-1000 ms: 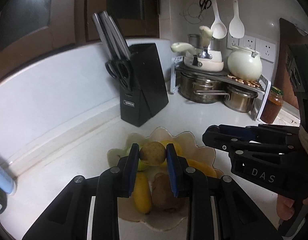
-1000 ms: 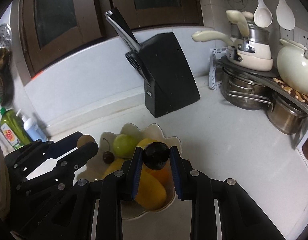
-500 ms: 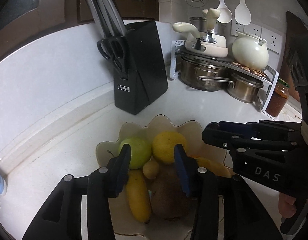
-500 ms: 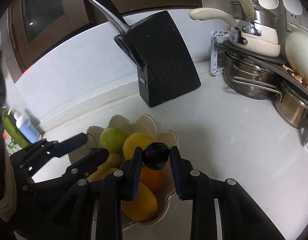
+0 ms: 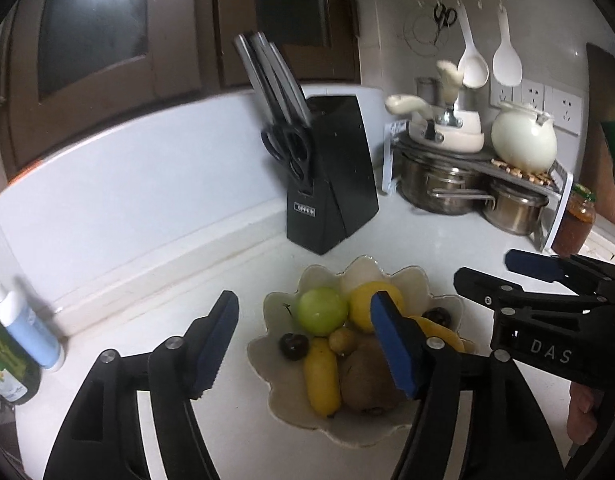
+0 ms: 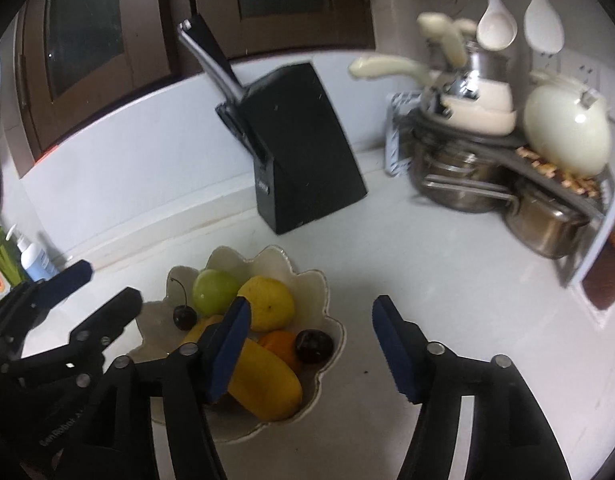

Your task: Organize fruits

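Observation:
A white flower-shaped bowl (image 5: 423, 276) (image 6: 311, 284) on the counter holds a green apple (image 5: 321, 311), a lemon (image 5: 365, 304), a kiwi (image 5: 367, 380), a small brown fruit (image 5: 342, 340), a cherry (image 5: 293, 346), a yellow mango (image 6: 267, 376), an orange (image 6: 281, 342) and a dark plum (image 6: 313, 345). My left gripper (image 5: 305, 344) is open and empty above the bowl's near side. My right gripper (image 6: 311, 350) is open and empty, above the bowl's right edge. Each gripper shows in the other's view.
A black knife block (image 5: 331, 172) stands behind the bowl. A rack with steel pots (image 5: 447, 188), a cream kettle (image 5: 523, 142) and a jar (image 5: 575, 220) is at the back right. Bottles (image 5: 23, 332) stand at the left.
My left gripper released the small brown fruit into the bowl, opened wide and drew back. My right gripper released the dark plum into the bowl and opened wide.

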The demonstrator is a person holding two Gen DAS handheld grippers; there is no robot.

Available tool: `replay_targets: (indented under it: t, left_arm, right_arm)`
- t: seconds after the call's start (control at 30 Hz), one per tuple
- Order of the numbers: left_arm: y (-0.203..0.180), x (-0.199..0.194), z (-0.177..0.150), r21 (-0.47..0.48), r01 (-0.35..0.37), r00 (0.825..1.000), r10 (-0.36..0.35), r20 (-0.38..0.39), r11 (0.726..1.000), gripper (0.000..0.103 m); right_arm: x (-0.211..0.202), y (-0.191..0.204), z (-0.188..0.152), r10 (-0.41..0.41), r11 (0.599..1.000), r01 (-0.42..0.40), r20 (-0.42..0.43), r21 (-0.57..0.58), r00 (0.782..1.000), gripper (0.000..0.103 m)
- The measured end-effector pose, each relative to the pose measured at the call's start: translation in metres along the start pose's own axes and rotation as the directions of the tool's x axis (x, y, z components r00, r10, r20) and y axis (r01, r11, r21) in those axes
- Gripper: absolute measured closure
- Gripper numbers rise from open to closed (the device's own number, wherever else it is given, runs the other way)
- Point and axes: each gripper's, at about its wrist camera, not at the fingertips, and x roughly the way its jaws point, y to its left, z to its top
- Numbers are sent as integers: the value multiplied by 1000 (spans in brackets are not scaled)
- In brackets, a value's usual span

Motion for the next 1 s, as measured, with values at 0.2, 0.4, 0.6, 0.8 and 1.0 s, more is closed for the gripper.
replay_targets:
  t: [0.2,0.4,0.6,0.8,1.0]
  left_arm:
    - [-1,-33,1,19,-18,998,17,66,1000,17]
    - [-8,-62,-5,44,3,994,-8,108,999,8]
    - [-21,-91,-10,54,32,987,-40,153,998,1]
    - [-43,-121,-16,77,62,982,-74,175,995,0]
    - [-70,-156,-27,80,102,977,-115,182,992,0]
  right_arm:
    - [-42,1,-9,-92,995,89,69,44,993,20]
    - [-80,6,-20,-139,989,133,111,58,984,18]
    - [-121,8,-35,-225,973,213,166,89,960,12]
    - [-164,-1,-52,-287,956,268,194,120,938,12]
    - [-210,-15,-75,-319,944,291,207,155,925,12]
